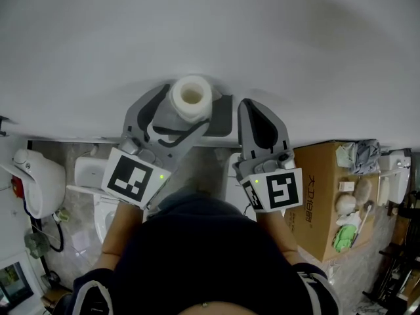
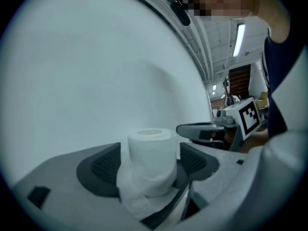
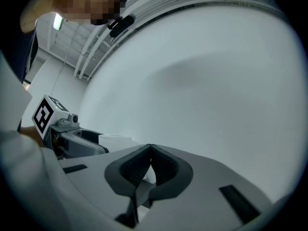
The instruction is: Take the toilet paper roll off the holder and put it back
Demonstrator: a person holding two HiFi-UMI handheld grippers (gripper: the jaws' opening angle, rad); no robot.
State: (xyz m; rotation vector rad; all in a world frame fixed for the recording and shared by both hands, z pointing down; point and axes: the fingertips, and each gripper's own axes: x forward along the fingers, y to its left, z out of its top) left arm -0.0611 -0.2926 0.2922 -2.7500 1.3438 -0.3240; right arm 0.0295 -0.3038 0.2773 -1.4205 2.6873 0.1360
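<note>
Flanking the toilet paper roll (image 2: 150,165), left gripper (image 2: 150,148) fingers stand apart; right gripper (image 3: 150,147) fingers meet, empty.

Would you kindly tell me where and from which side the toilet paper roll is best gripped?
I would take the toilet paper roll by its curved sides at mid-height, one jaw each side, coming in level from the front. It stands upright, core hole up, with the wall close behind; stay above the loose sheet hanging low.

TP roll (image 1: 191,97) soft paper, wall (image 1: 275,38) matt
</note>
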